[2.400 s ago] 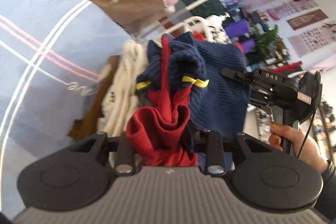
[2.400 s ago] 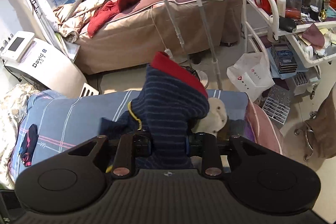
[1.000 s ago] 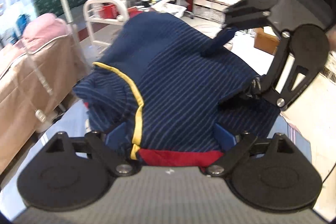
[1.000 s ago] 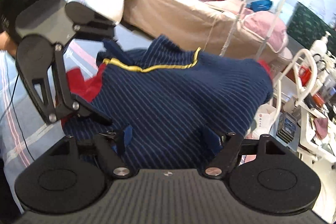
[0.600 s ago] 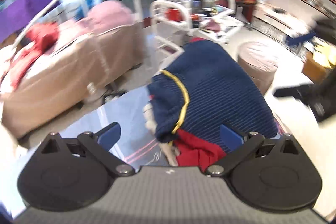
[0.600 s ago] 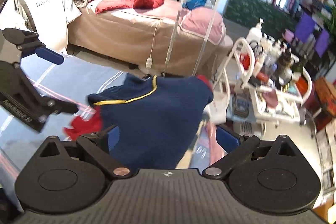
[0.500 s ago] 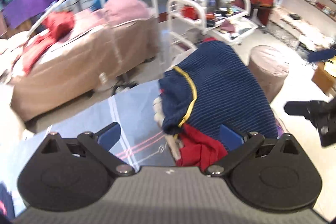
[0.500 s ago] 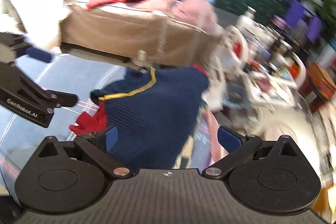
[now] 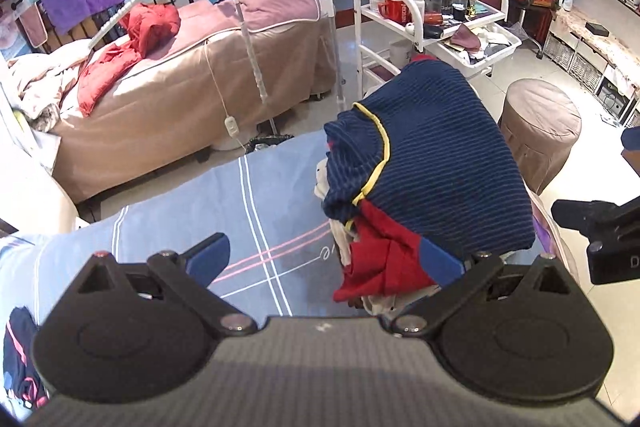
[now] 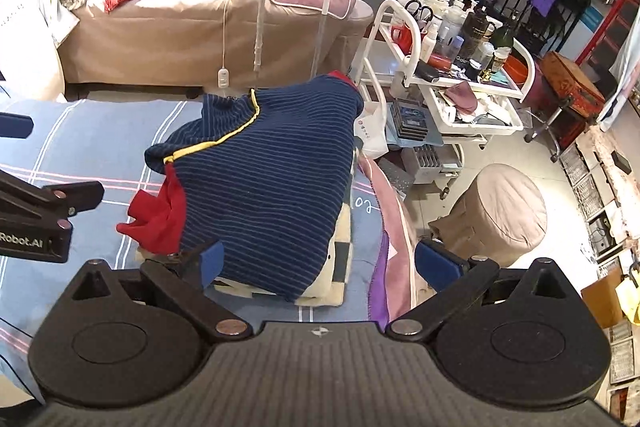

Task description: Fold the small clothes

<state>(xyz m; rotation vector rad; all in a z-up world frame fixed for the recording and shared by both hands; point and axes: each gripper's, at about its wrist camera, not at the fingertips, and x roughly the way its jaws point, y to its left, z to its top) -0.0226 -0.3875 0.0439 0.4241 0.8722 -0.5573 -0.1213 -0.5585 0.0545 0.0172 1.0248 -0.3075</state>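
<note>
A navy striped sweater [image 9: 440,163] with yellow trim and a red panel [image 9: 380,259] lies folded on a cream garment pile [image 10: 332,279] at the corner of the blue-grey sheet [image 9: 260,195]. My left gripper [image 9: 324,259] hovers above and in front of it, open, with nothing pressed between its blue pads. In the right wrist view the same sweater [image 10: 272,179] lies flat, and my right gripper [image 10: 324,261] hangs over its near edge, open and empty. Each gripper shows at the edge of the other's view, the right gripper [image 9: 600,235] and the left gripper [image 10: 40,215].
Past the sheet's edge stands a brown massage bed [image 9: 192,75] with a red jacket [image 9: 148,27]. A white trolley [image 10: 452,99] with several bottles and a round padded stool [image 10: 504,215] stand on the floor to the right. A dark garment [image 9: 16,359] lies at the sheet's left.
Both grippers let go of the sweater, rose and drew back from it. The sweater now lies on the pile instead of hanging between the jaws.
</note>
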